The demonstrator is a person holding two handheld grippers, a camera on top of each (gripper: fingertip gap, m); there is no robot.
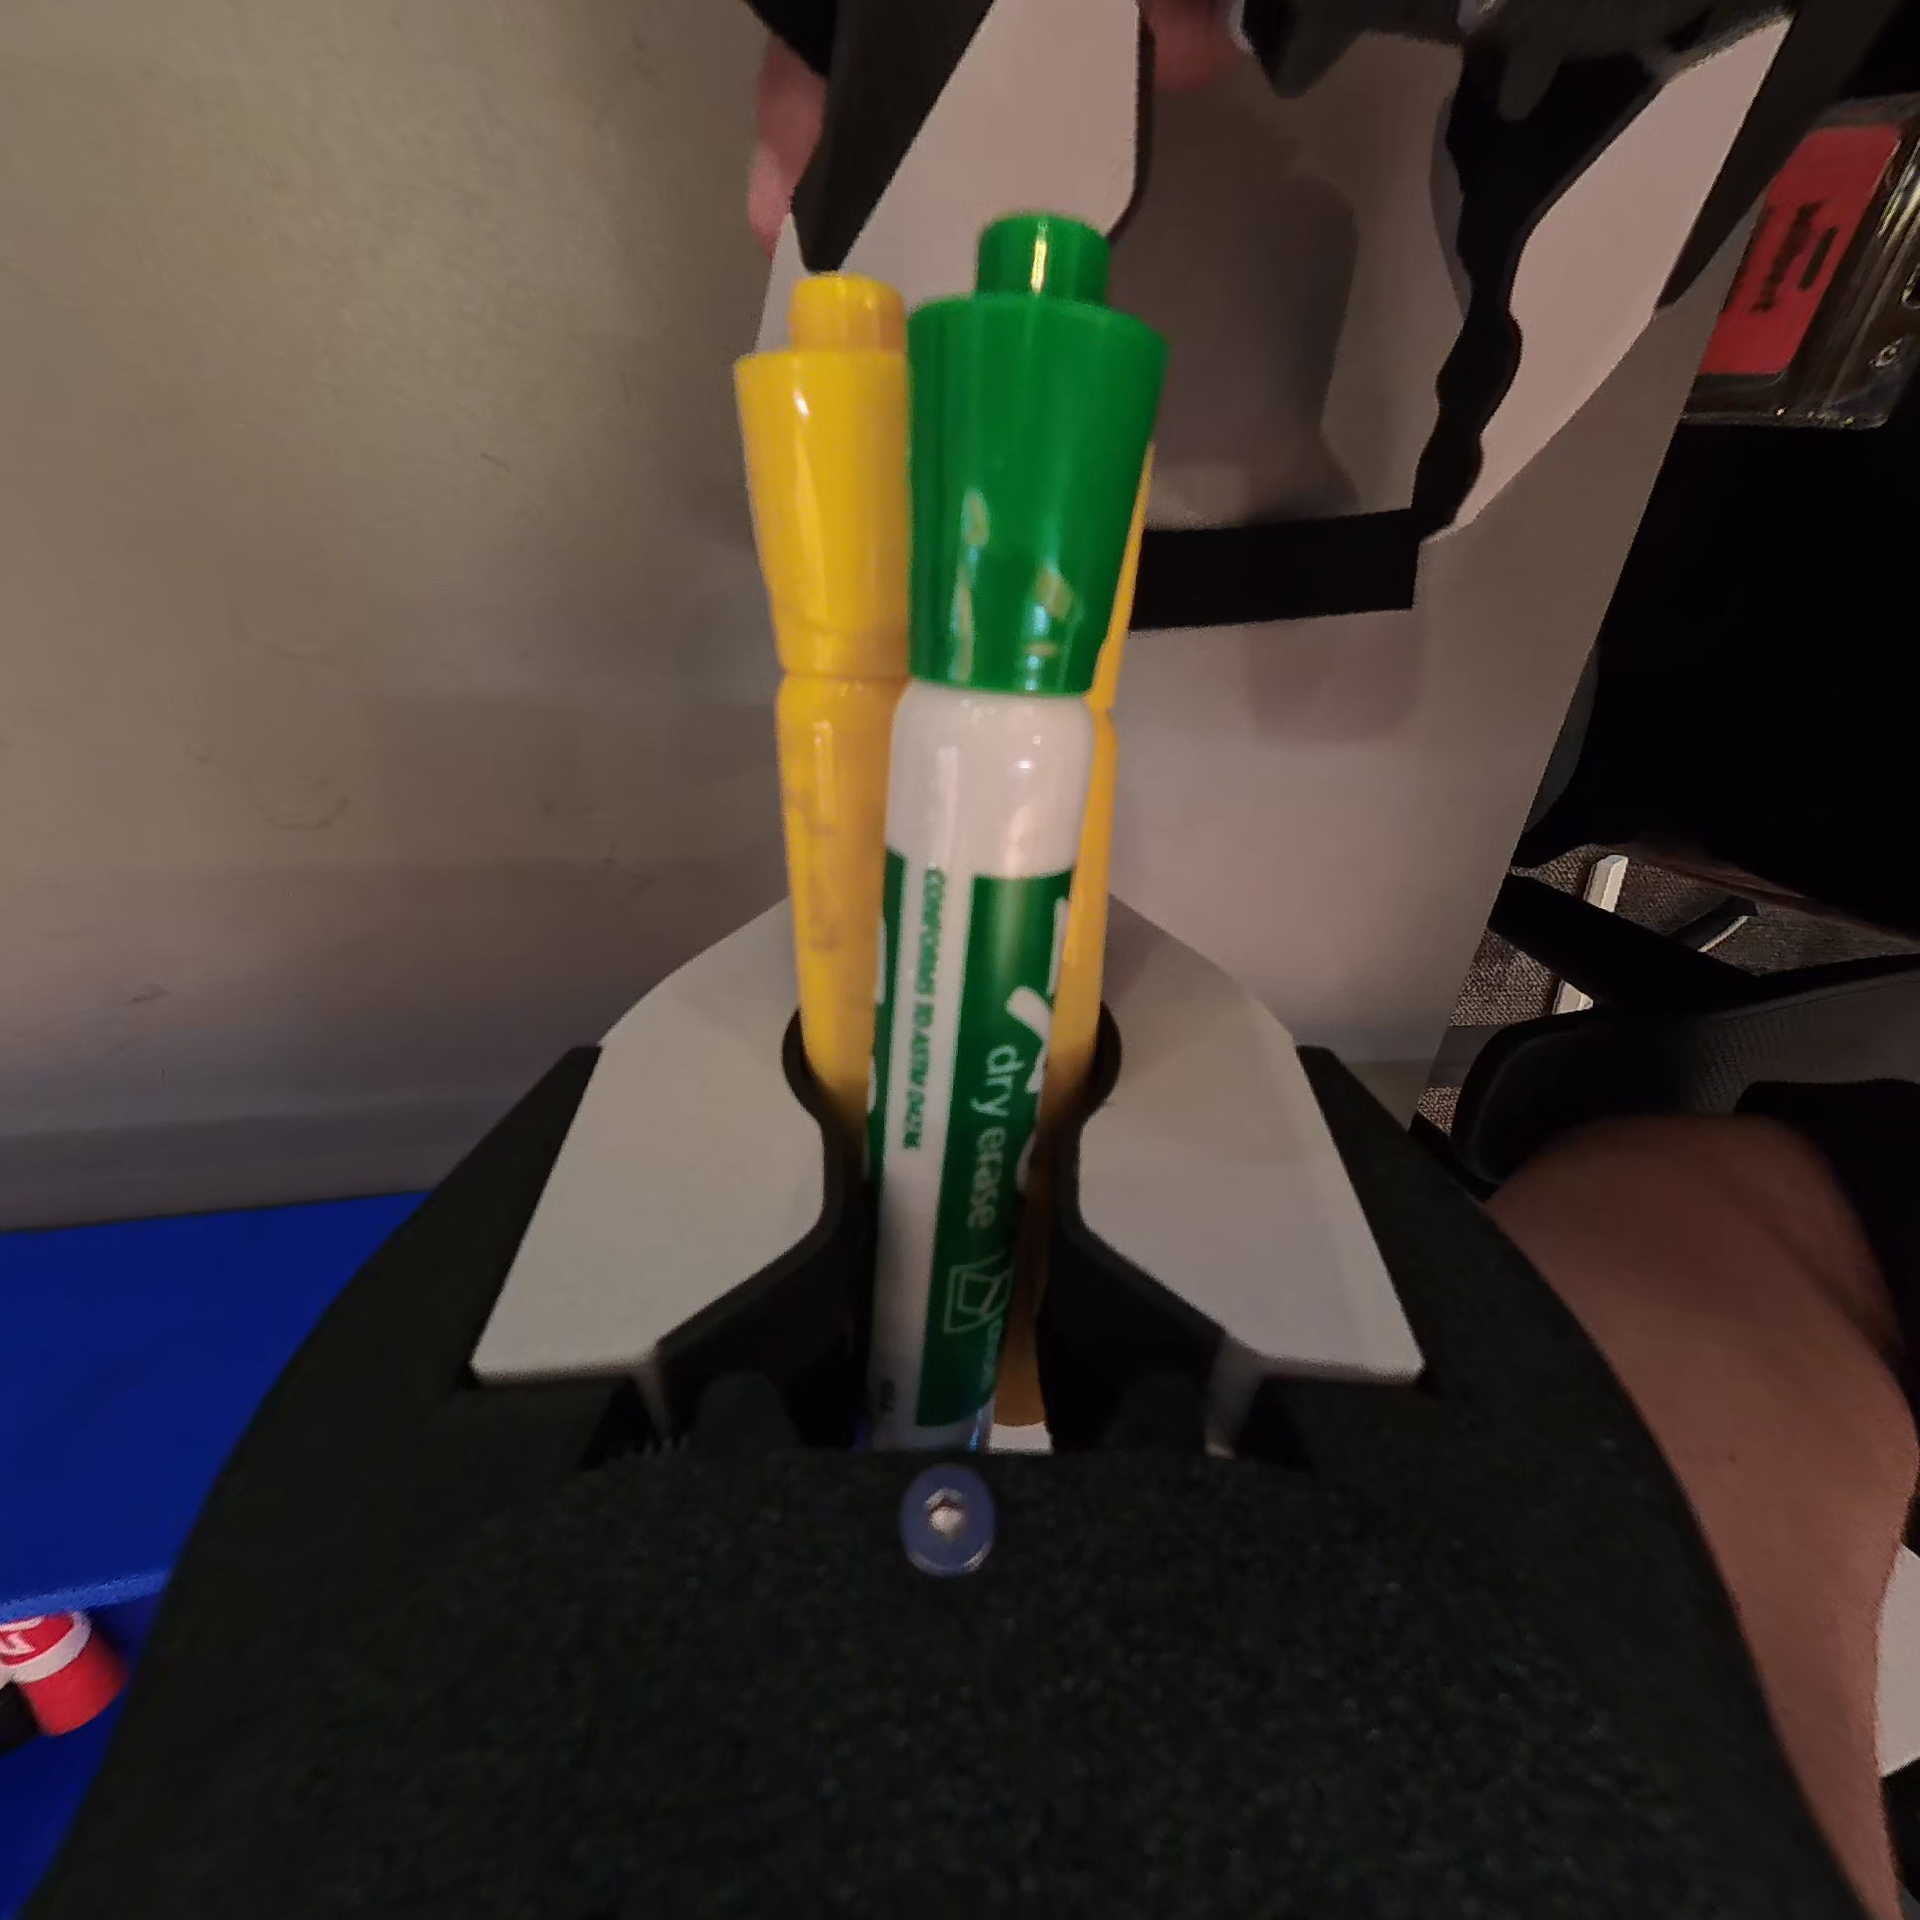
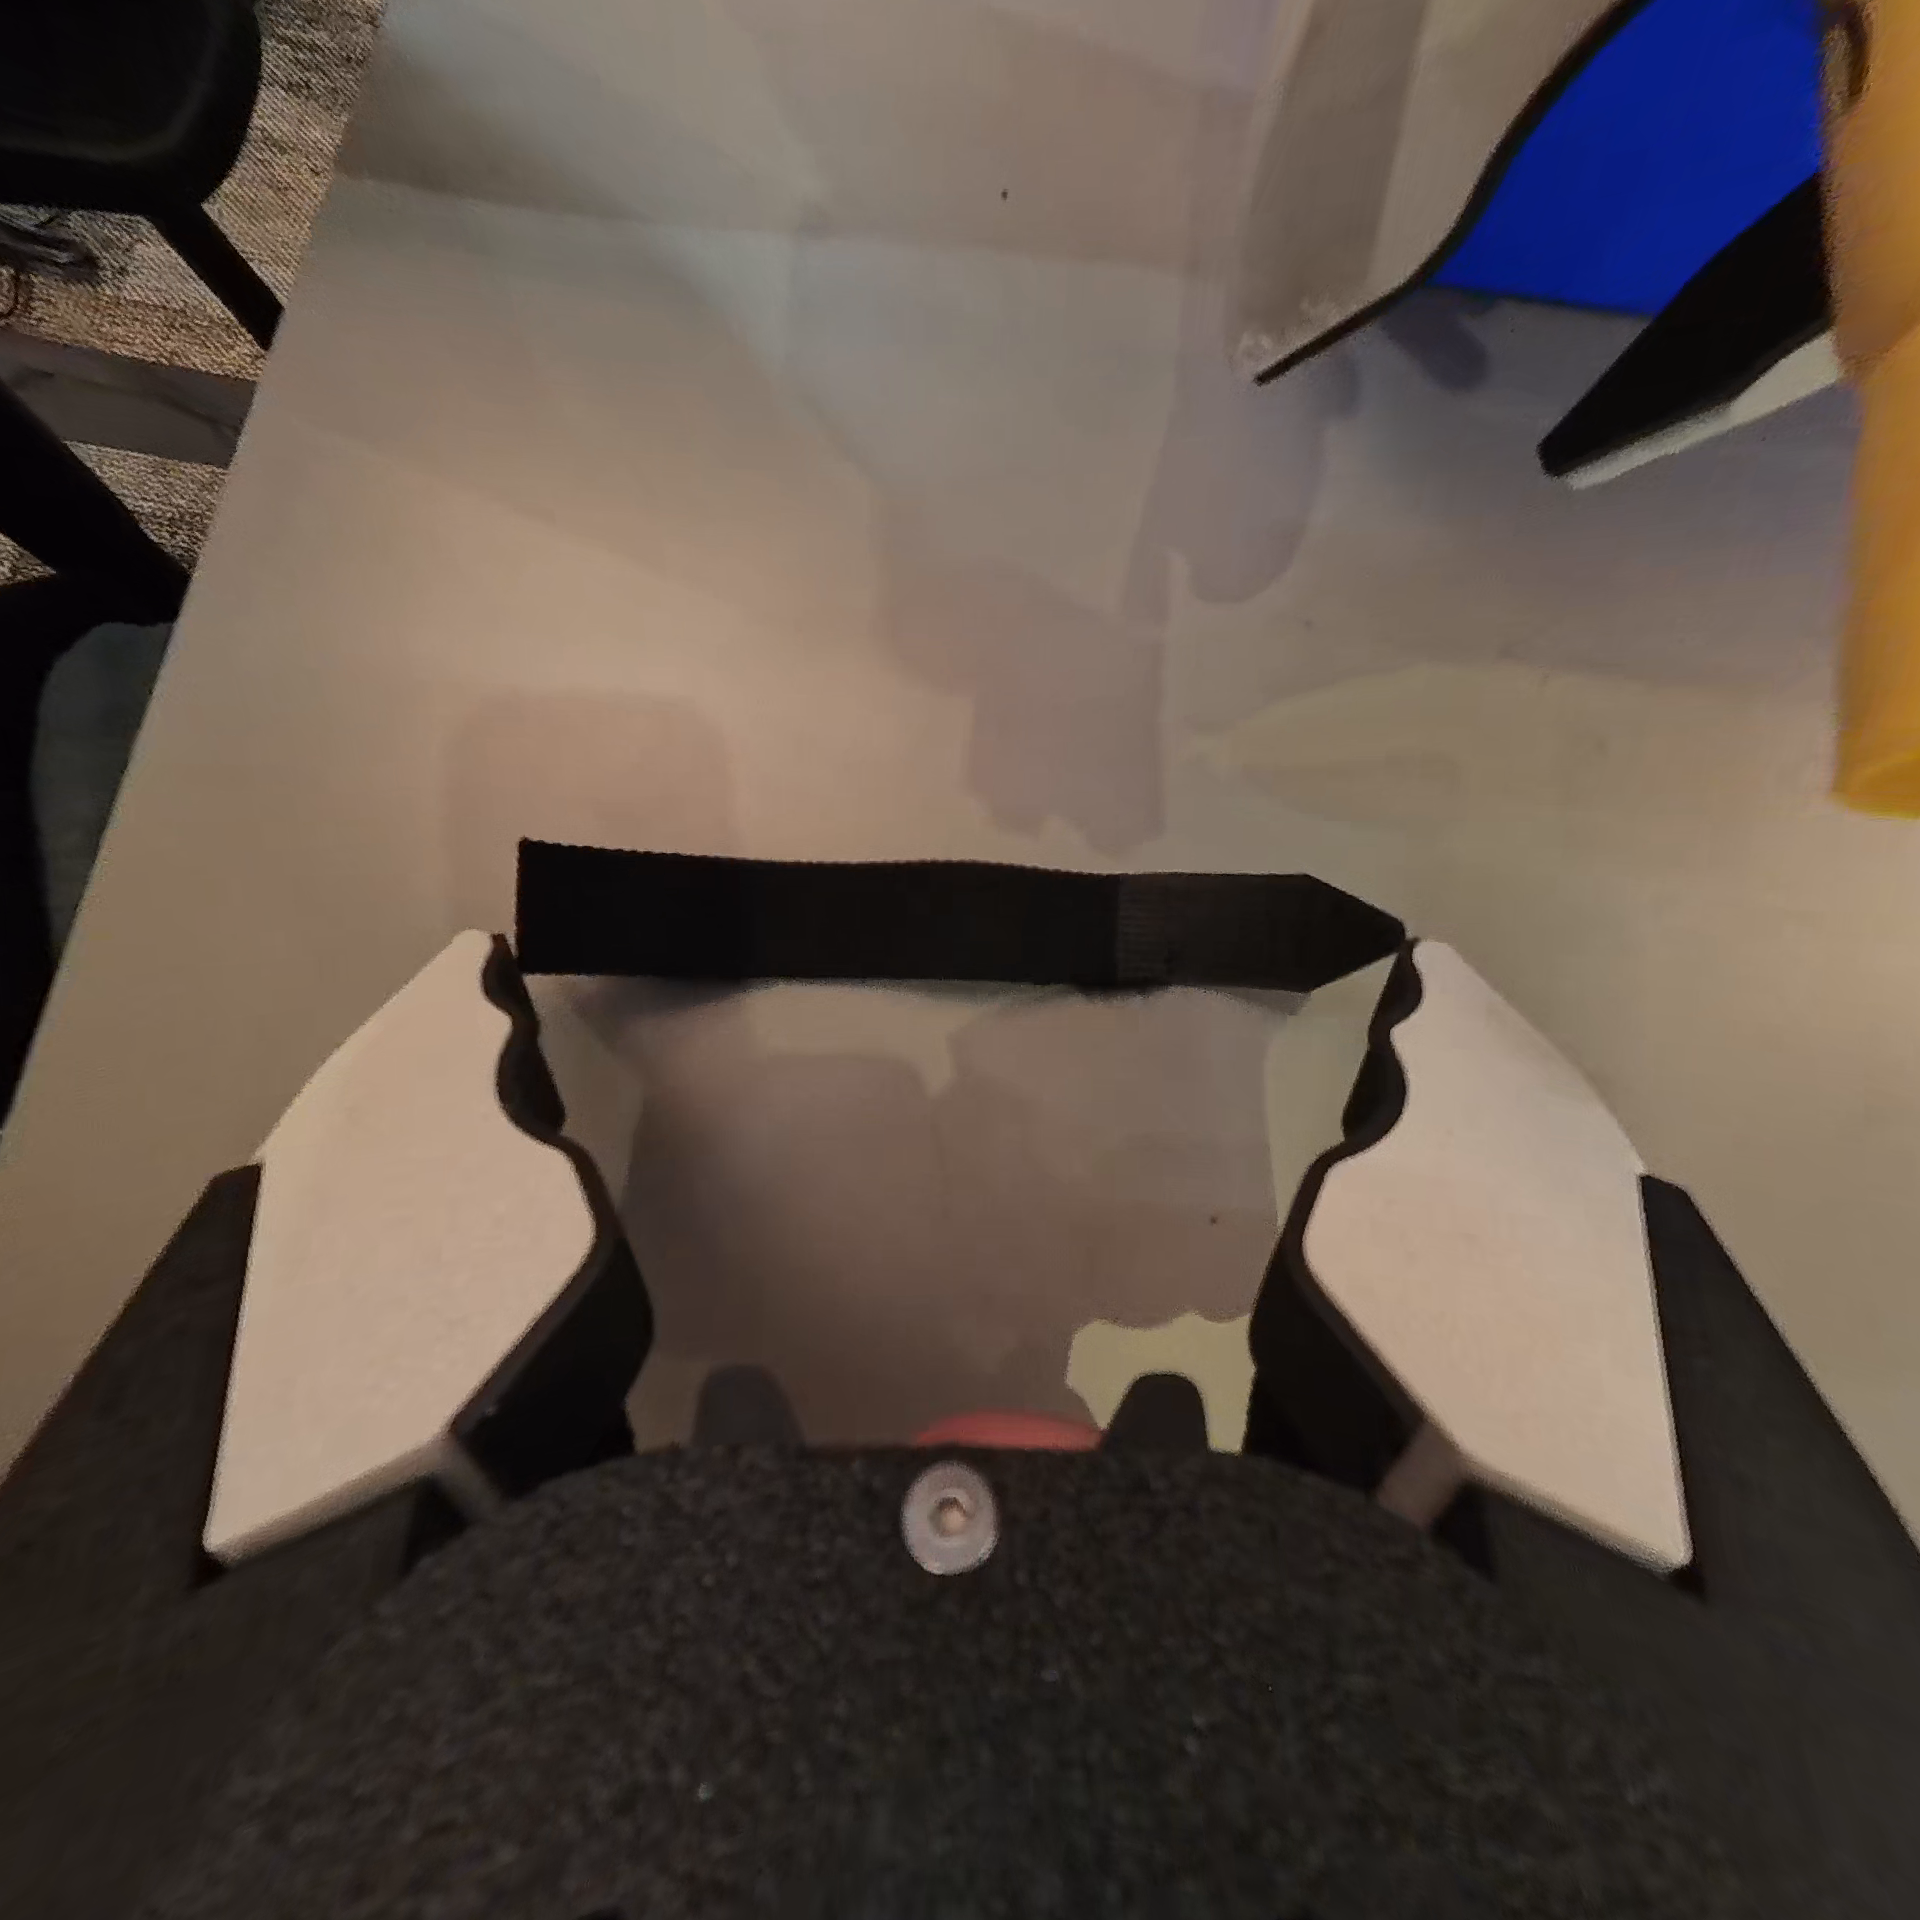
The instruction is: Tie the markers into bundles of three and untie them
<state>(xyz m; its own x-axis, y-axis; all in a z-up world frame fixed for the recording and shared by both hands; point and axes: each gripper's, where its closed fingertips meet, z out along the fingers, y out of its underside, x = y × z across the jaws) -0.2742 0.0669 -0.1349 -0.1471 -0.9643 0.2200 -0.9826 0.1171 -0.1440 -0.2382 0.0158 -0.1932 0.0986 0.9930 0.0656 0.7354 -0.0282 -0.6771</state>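
Pale worktop (image 1: 364,727) behind, blue mat (image 1: 156,1403) at lower left with a red-capped marker (image 1: 62,1673) at its edge. Left wrist view: left claw (image 1: 961,1049) closed on a bundle of three markers, namely a green marker (image 1: 997,790) in front, a yellow marker (image 1: 831,665) to its left and a second yellow marker (image 1: 1107,831) mostly hidden behind. Long axes parallel, running forward along the fingers, caps pointing away from the camera. No strap visible around the bundle. Right claw (image 1: 1122,208) farther off, above a black strap (image 1: 1278,566) lying on the worktop.

Right wrist view: right claw (image 2: 951,951) spread wide and holding nothing, tips at either end of the strap. Strap flat on the worktop, long axis crosswise to the fingers, pointed end to the right. Left claw and a blurred yellow barrel at the upper right edge.

Progress, as judged: markers gathered in threes; strap not yet picked up; wrapping, fastening and untying left.
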